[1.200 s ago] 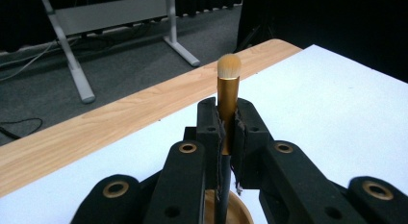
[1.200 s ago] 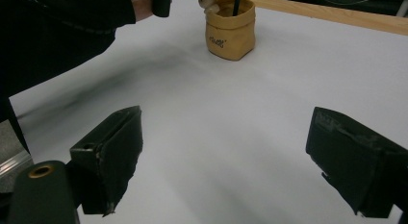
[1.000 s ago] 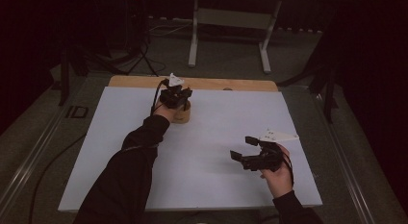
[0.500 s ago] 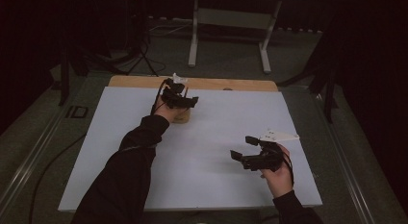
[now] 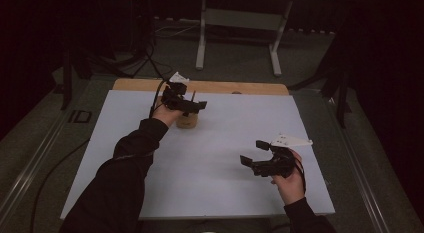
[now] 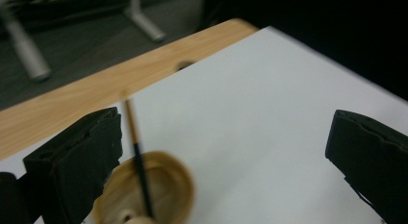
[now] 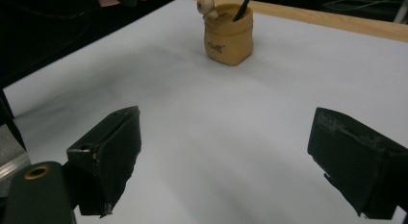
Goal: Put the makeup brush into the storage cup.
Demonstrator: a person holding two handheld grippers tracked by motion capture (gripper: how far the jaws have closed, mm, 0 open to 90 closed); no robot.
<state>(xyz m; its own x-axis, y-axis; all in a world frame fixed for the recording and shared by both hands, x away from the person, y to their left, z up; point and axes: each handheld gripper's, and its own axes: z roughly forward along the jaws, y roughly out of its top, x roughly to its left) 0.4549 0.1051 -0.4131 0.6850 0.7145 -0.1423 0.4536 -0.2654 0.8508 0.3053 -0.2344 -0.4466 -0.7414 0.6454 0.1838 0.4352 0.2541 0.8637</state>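
Note:
A tan sack-shaped pot [image 5: 187, 123] stands on the white sheet [image 5: 225, 188] near its far edge, and a thin dark pencil [image 6: 138, 156] stands upright in it. My left gripper [image 5: 187, 104] hovers just above the pot. Its jaws have just been opening and now stand wide apart [image 6: 226, 137], with the pencil free below, close to one jaw and touching neither. From the right gripper view the pot [image 7: 228, 36] shows a small figure [image 7: 208, 5] on its rim. My right gripper [image 5: 254, 153] rests open near the front right, nothing between its fingers [image 7: 226, 137].
A wooden board [image 5: 250, 87] runs along the far edge under the white sheet. Behind the table a grey metal stand [image 5: 202, 38] rises from the dark floor. Metal rails [image 5: 30, 163] flank the table's sides.
My left gripper has lifted off the pot and its jaws have spread apart, leaving the pencil standing in the pot. The right hand has stayed where it was.

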